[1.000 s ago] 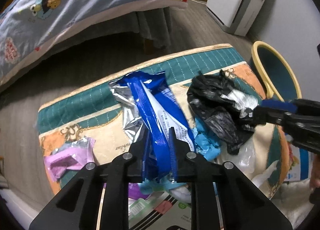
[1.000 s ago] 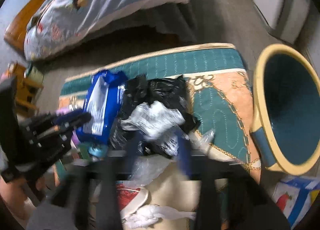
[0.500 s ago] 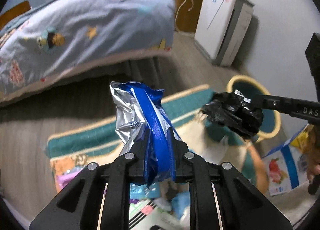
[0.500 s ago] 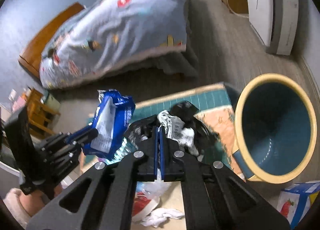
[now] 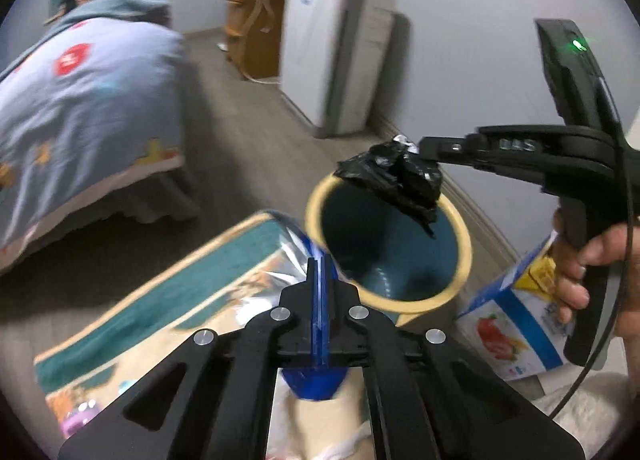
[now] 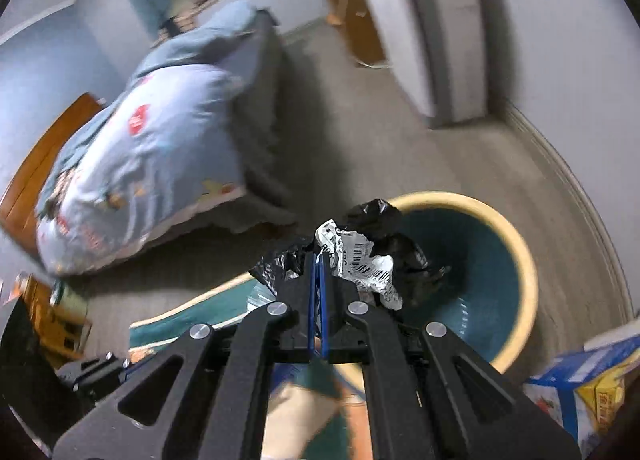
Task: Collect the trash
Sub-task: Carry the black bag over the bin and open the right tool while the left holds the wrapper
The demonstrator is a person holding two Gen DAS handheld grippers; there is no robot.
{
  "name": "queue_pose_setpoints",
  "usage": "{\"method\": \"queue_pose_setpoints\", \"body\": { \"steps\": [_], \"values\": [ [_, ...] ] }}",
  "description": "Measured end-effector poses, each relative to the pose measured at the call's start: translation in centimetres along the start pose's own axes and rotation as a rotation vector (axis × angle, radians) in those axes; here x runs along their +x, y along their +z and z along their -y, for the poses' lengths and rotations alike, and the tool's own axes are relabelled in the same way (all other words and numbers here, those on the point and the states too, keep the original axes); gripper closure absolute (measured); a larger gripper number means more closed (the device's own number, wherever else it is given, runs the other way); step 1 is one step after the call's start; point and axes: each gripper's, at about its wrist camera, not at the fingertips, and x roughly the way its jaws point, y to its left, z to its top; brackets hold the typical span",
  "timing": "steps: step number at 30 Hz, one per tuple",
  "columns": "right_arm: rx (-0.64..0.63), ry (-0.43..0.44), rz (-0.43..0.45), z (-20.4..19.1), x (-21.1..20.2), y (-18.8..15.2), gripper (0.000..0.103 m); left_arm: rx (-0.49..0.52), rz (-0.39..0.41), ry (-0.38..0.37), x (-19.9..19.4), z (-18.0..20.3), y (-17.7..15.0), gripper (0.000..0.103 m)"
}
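Observation:
My left gripper (image 5: 320,260) is shut on a blue and silver foil wrapper (image 5: 291,250), its jaws still closing tighter on it. It hangs just short of the near rim of the yellow-rimmed teal bin (image 5: 464,236). My right gripper (image 6: 319,260) is shut on a crumpled black plastic bag (image 6: 376,215) with a white barcode label (image 6: 362,266). In the left wrist view that black bag (image 5: 400,179) hangs over the bin's mouth, pinched by the right gripper (image 5: 420,147), which a hand (image 5: 576,272) holds. The bin (image 6: 524,272) stands open right beneath the bag.
A blue carton with a tomato picture (image 5: 516,324) lies right of the bin. The patterned rug (image 5: 168,292) below still carries small scraps. A bed with a light blue cover (image 5: 80,107) stands at the left. A white appliance (image 5: 340,59) stands against the far wall.
Both grippers lifted their trash off the rug and swung right toward the bin. The black bag now hangs over the bin's mouth, and the blue wrapper is at its near rim.

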Motion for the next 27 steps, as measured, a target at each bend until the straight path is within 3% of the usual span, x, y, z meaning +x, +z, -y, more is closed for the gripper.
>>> {"method": "queue_pose_setpoints", "body": {
  "steps": [7,9,11,13,14,19,25,26,27],
  "values": [
    [0.076,-0.035,-0.035,4.0,1.2,-0.5,0.102,0.025,-0.077,0.014,3.6,1.4,-0.1,0.102],
    [0.081,-0.026,-0.036,4.4,1.0,-0.5,0.102,0.028,-0.105,0.033,3.9,0.5,-1.0,0.097],
    [0.081,-0.014,-0.037,4.6,0.8,-0.5,0.102,-0.009,-0.12,0.075,3.9,-1.5,-1.9,0.078],
    [0.072,0.0,-0.04,4.3,0.8,-0.5,0.102,-0.048,-0.121,0.109,3.8,-3.5,-2.5,0.039],
    [0.067,0.002,-0.04,4.0,0.8,-0.4,0.102,-0.063,-0.117,0.131,3.7,-4.5,-2.8,0.035],
    [0.061,0.008,-0.042,3.6,0.9,-0.4,0.102,-0.131,-0.188,0.216,4.2,-9.5,-5.6,0.028],
    [0.044,0.008,-0.053,2.9,1.2,-0.5,0.102,-0.087,-0.281,0.217,6.4,-11.1,-7.8,0.027],
    [0.038,0.005,-0.055,2.8,1.3,-0.5,0.102,-0.07,-0.286,0.21,6.6,-11.0,-7.8,0.028],
    [0.035,0.003,-0.056,2.7,1.4,-0.5,0.102,-0.05,-0.297,0.201,6.8,-10.8,-8.0,0.041]
  ]
}}
